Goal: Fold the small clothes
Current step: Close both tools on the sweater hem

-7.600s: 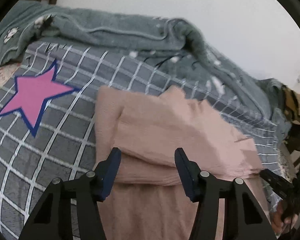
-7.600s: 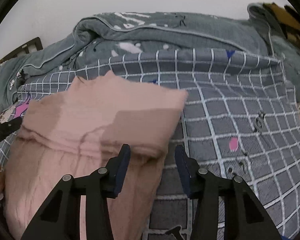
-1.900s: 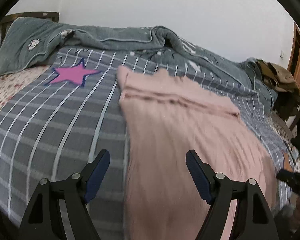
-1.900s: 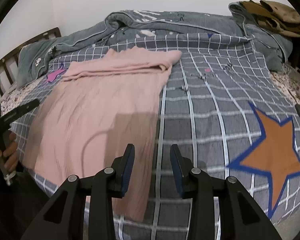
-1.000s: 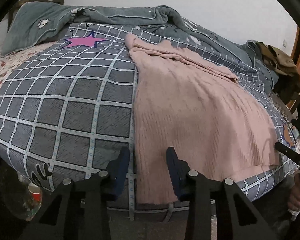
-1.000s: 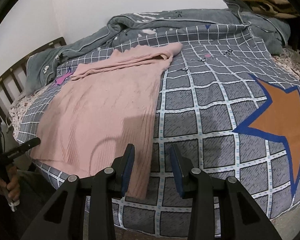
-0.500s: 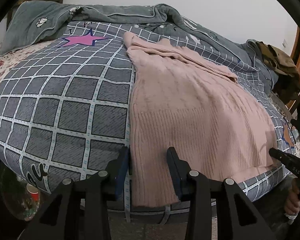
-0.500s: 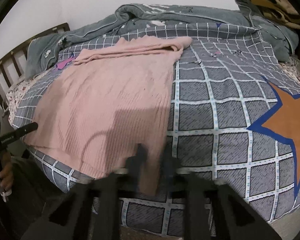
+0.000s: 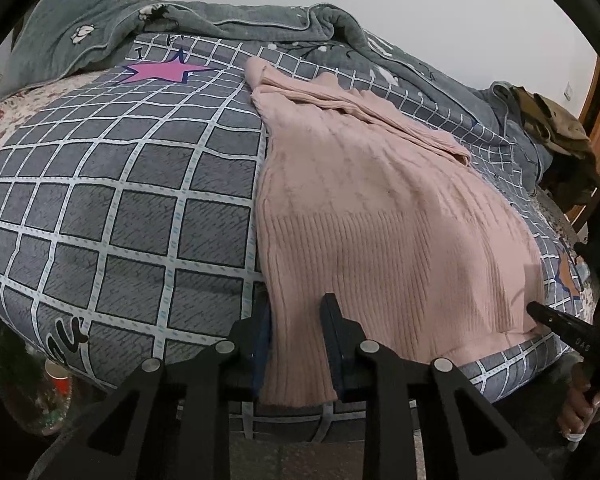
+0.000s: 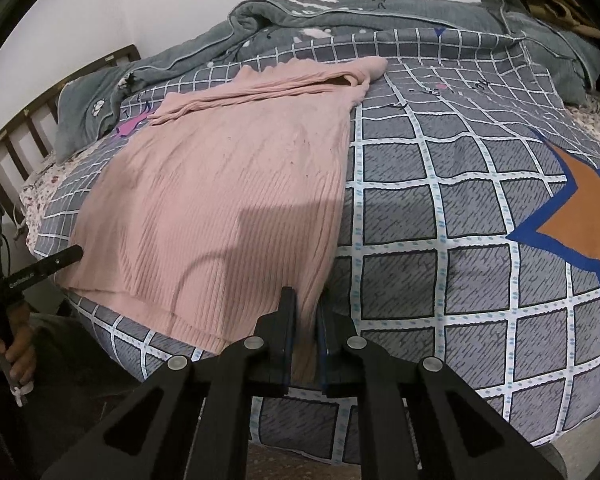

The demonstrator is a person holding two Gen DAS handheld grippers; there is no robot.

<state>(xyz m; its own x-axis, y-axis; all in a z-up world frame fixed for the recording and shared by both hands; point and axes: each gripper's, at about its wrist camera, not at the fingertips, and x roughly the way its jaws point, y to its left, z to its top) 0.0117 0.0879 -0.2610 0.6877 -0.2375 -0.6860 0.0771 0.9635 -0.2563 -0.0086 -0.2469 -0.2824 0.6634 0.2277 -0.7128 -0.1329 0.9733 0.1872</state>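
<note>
Sweater (image 9: 380, 216) flat on the bed (image 9: 120, 208), hem corners pinched.

The left gripper (image 9: 296, 340) has its jaws closing around one hem corner; the right gripper (image 10: 305, 336) has narrow jaws clamped on the other, likely to lift the hem for a fold. Its long axis runs from the near edge toward the blanket (image 9: 240, 24), neck farthest away.
</note>
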